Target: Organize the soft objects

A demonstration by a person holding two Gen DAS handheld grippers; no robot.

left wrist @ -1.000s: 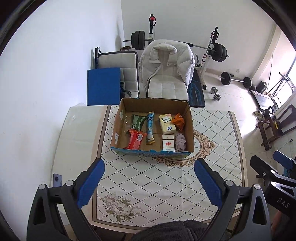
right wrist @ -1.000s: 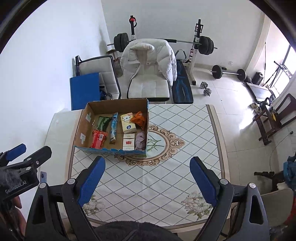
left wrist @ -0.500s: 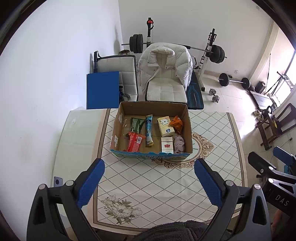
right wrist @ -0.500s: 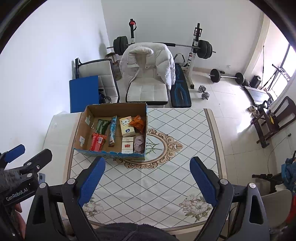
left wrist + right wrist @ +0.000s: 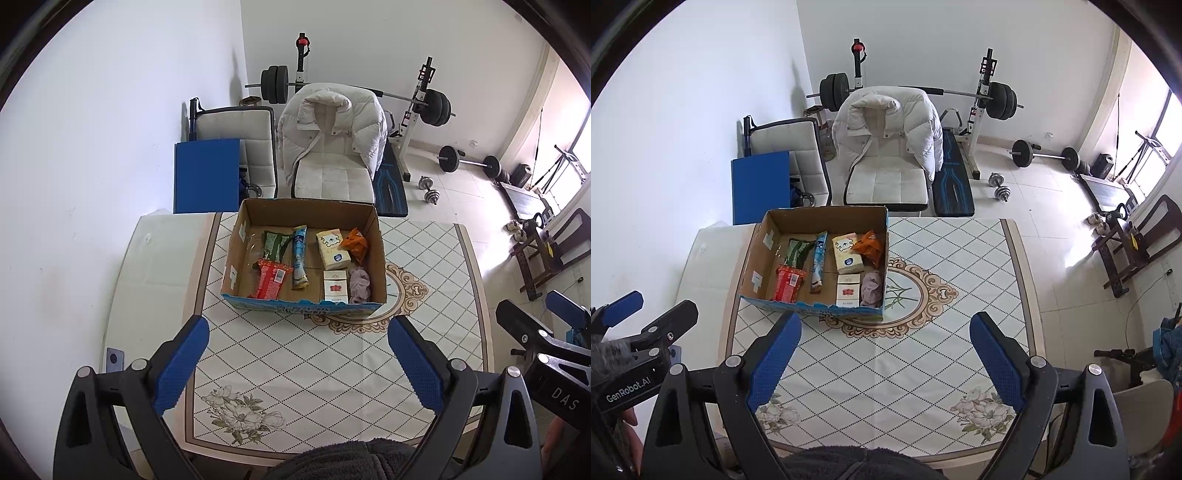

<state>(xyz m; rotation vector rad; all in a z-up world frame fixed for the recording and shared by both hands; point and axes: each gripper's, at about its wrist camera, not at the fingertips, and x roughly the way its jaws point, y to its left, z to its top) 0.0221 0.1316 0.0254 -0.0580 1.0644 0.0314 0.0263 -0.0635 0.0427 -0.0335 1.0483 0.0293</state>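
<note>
The room was a white-walled home gym, with a barbell rack (image 5: 354,92) at the back and a white padded jacket (image 5: 332,125) draped over a chair just behind the bench (image 5: 295,362), whose cloth had a diamond grid and flower prints. On the far left part of the bench stood an open cardboard box (image 5: 304,304), and the soft things lay inside it. From left to right in the box I saw a green packet (image 5: 275,244) with a red packet (image 5: 270,282) in front of it, a long blue tube-shaped packet (image 5: 299,256), a yellow tissue pack (image 5: 332,248) with a red-and-white carton (image 5: 335,286) in front of it, then an orange pouch (image 5: 355,243) and a crumpled pinkish cloth (image 5: 359,282) against the right wall. The left gripper (image 5: 297,363) hung over the near edge of the bench, well short of the box, its blue-padded jaws spread wide and holding nothing. The right gripper (image 5: 884,360) hung beside it, also over the patterned cloth, jaws likewise spread wide and empty.
</note>
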